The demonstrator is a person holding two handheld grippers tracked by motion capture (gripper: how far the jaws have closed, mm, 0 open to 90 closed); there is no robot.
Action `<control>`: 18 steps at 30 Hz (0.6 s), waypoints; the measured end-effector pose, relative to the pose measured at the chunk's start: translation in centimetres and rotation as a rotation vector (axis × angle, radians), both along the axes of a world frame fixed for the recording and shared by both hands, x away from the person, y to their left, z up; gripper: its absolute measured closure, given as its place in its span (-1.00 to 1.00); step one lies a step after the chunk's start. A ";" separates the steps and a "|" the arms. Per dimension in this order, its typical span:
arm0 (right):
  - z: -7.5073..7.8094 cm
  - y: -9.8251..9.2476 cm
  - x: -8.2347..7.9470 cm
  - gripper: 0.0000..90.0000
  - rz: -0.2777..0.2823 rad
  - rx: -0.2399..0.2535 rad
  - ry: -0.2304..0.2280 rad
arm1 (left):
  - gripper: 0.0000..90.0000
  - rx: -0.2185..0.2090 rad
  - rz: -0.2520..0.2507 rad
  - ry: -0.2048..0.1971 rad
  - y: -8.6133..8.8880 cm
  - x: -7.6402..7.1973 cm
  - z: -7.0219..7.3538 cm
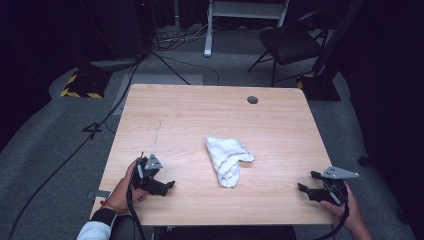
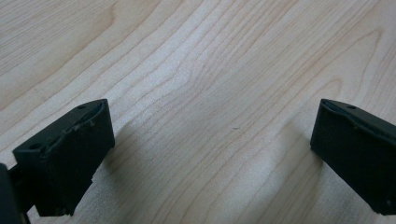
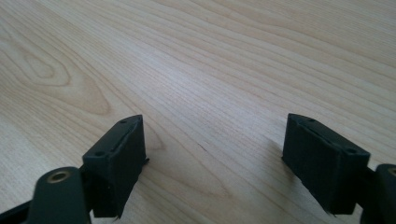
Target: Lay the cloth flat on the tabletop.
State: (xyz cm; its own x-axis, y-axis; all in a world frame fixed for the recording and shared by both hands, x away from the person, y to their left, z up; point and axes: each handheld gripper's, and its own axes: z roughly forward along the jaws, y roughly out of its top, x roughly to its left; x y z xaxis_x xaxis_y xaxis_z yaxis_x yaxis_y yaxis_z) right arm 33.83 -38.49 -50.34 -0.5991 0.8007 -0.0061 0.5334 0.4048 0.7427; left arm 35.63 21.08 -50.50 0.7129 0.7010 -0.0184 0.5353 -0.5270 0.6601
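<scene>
both claws (image 1: 167, 186) (image 1: 306, 182) gape, flanking towel (image 1: 227, 159).

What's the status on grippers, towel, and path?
Left gripper open, empty, low over table. Right gripper open, empty, near the right edge. Towel crumpled mid-table, untouched. Bare wood between towel and both grippers.

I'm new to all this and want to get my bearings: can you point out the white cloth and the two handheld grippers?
white cloth (image 1: 227, 159): high view, middle of the crumpled fabric.
left gripper (image 1: 169, 186): high view, between its open jaw tips.
right gripper (image 1: 306, 182): high view, between its open jaw tips.
</scene>
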 end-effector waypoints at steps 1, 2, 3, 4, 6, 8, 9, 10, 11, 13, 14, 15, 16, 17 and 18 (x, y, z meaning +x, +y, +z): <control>0.0 0.0 0.0 -0.56 0.001 -0.001 0.001 | -1.00 0.000 0.004 0.000 0.0 0.0 0.0; 0.0 0.0 0.0 -0.57 0.001 -0.002 0.002 | -1.00 0.000 0.004 0.000 0.0 0.0 0.0; 0.0 0.0 0.0 -0.58 0.001 -0.003 0.003 | -1.00 0.001 0.005 0.001 0.0 0.0 0.0; 0.0 0.0 0.0 -0.60 0.005 -0.003 0.005 | -1.00 -0.002 0.008 0.001 -0.1 -0.1 0.0; 0.0 0.1 0.0 -0.60 0.010 -0.006 0.003 | -0.99 0.001 -0.003 -0.006 -0.1 -0.1 0.0; 0.0 0.1 0.1 -0.61 0.012 -0.006 0.004 | -0.99 -0.001 0.000 -0.004 -0.1 -0.2 0.0; 0.0 0.1 0.1 -0.62 0.012 -0.005 0.005 | -0.99 -0.002 0.003 -0.004 -0.2 -0.2 0.0; 0.0 0.2 0.1 -0.62 0.010 -0.007 0.006 | -0.98 -0.001 0.005 -0.004 -0.2 -0.2 0.0; 0.0 0.2 0.1 -0.62 0.013 -0.004 0.008 | -0.98 0.002 0.005 -0.004 -0.2 -0.2 0.0; 0.0 0.3 0.2 -0.62 0.020 -0.009 0.010 | -0.98 0.002 -0.008 -0.003 -0.3 -0.2 0.0; 0.0 0.4 0.3 -0.62 0.019 -0.009 0.014 | -0.98 0.015 -0.028 0.005 -0.4 -0.1 0.2; 0.1 0.5 0.4 -0.61 0.026 -0.015 0.015 | -0.96 0.019 -0.043 0.014 -0.6 -0.1 0.3; 0.1 0.6 0.6 -0.62 0.034 -0.016 0.016 | -0.95 0.019 -0.041 0.014 -0.9 -0.1 0.3; 0.1 0.7 0.8 -0.62 0.036 -0.018 0.019 | -0.94 0.019 -0.045 0.016 -1.1 0.0 0.3; 0.2 0.8 0.9 -0.62 0.038 -0.026 0.027 | -0.92 0.027 -0.053 0.017 -1.2 0.0 0.4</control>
State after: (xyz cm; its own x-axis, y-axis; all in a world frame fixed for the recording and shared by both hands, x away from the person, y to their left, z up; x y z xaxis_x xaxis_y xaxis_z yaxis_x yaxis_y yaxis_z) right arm 34.75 -37.68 -50.10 -0.6297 0.7768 -0.0095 0.5371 0.4442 0.7171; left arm 35.67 19.86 -50.06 0.7491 0.6623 -0.0125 0.5172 -0.5729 0.6358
